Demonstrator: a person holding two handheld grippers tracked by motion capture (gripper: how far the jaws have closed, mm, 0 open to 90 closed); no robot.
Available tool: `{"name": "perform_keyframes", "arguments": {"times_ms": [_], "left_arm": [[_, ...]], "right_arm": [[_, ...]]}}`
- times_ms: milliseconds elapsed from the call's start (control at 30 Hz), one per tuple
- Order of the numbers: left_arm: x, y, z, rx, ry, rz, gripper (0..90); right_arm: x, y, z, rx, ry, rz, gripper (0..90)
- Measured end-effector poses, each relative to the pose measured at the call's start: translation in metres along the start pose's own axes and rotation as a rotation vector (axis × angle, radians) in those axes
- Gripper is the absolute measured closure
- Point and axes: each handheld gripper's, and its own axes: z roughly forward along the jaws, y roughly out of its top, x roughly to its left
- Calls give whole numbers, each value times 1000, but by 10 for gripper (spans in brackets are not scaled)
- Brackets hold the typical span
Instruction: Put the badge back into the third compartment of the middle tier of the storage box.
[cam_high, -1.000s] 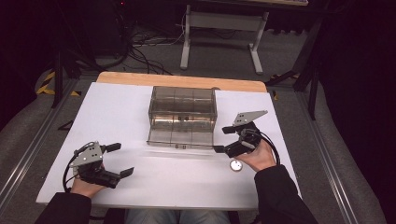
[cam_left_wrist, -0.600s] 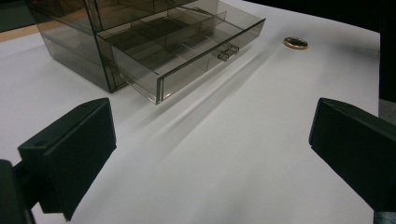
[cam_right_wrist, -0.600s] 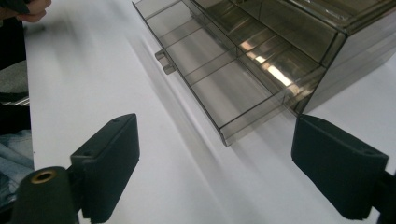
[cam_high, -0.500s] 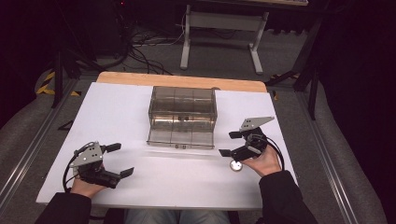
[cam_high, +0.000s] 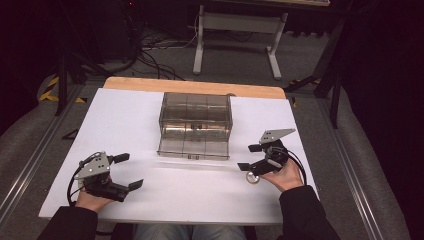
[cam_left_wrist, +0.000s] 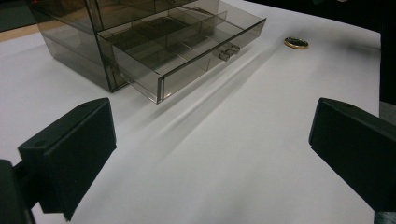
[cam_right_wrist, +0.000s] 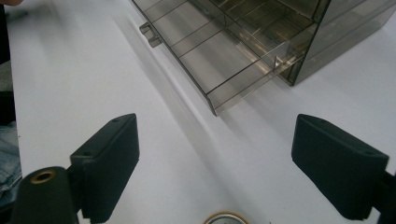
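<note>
A smoky clear drawer box (cam_high: 196, 112) stands mid-table with its bottom drawer (cam_high: 192, 148) pulled out; the drawer (cam_left_wrist: 187, 51) has several empty compartments (cam_right_wrist: 224, 56). A small round gold-rimmed disc (cam_high: 252, 177) lies flat on the white table, just on the person's side of my right gripper (cam_high: 247, 157). That gripper (cam_right_wrist: 219, 163) is open, low over the table and aimed at the drawer's front, with the disc (cam_right_wrist: 226, 218) at the bottom edge between its jaws. My left gripper (cam_high: 131, 171) rests open at the front left with nothing in it (cam_left_wrist: 210, 154); the disc (cam_left_wrist: 296, 43) lies far off.
The white table sheet (cam_high: 125, 125) ends at a wooden strip (cam_high: 195, 87) behind the box. A metal stand (cam_high: 235, 30) and cables lie on the floor beyond. Bare sheet lies left and right of the box and between the grippers.
My right gripper has sunk and drifted slightly right, toward the person's side of the table. The disc, the drawer and the left gripper have stayed put.
</note>
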Motion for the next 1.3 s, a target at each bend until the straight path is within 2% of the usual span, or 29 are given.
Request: {"name": "perform_keyframes", "arguments": {"times_ms": [533,1167,1300], "left_arm": [[0,0,0,2,1,2,14],[0,0,1,1,1,2,14],[0,0,1,1,2,2,14]], "right_arm": [[-5,-25,3,62,-12,34,156],[-1,-43,10,156,-41,15,167],[-1,-48,11,180,-51,11,206]]}}
